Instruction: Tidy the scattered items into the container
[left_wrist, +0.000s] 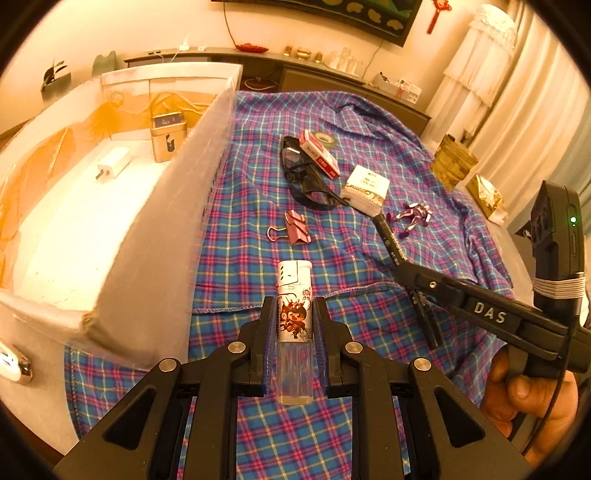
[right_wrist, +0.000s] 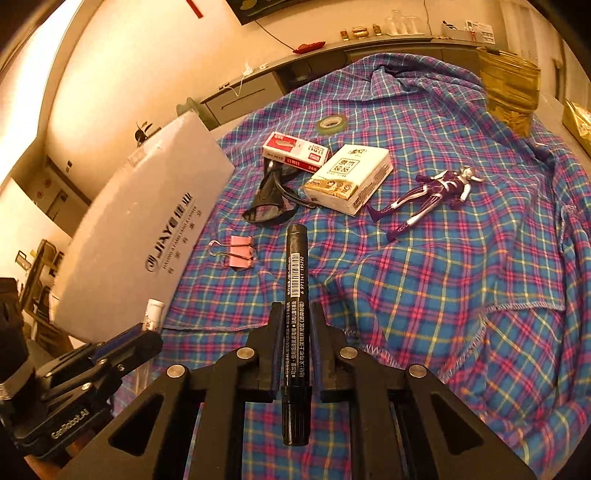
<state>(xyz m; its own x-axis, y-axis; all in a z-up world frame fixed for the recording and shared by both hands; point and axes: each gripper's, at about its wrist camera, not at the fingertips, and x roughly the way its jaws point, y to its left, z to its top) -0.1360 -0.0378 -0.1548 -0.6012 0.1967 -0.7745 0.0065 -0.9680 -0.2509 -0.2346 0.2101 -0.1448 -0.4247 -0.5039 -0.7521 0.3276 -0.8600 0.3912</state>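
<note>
My left gripper (left_wrist: 294, 308) is shut on a lighter (left_wrist: 294, 291) with a cartoon print, held above the plaid cloth beside the white foam box (left_wrist: 199, 155). Inside the box lie a white charger (left_wrist: 112, 162) and a gold tin (left_wrist: 168, 136). My right gripper (right_wrist: 296, 314) is shut on a black marker (right_wrist: 295, 280), lifted over the cloth. On the cloth lie a pink binder clip (right_wrist: 240, 251), black glasses (right_wrist: 269, 203), a red staple box (right_wrist: 295, 151), a tissue pack (right_wrist: 351, 177), a purple figure (right_wrist: 432, 195) and a tape roll (right_wrist: 332, 123).
The plaid cloth (right_wrist: 443, 295) covers the table, bunched into folds at the right. Gold packets (right_wrist: 509, 88) stand at the far right edge. A low cabinet (left_wrist: 332, 77) with small ornaments runs along the back wall. A hand (left_wrist: 524, 391) holds the right gripper's handle.
</note>
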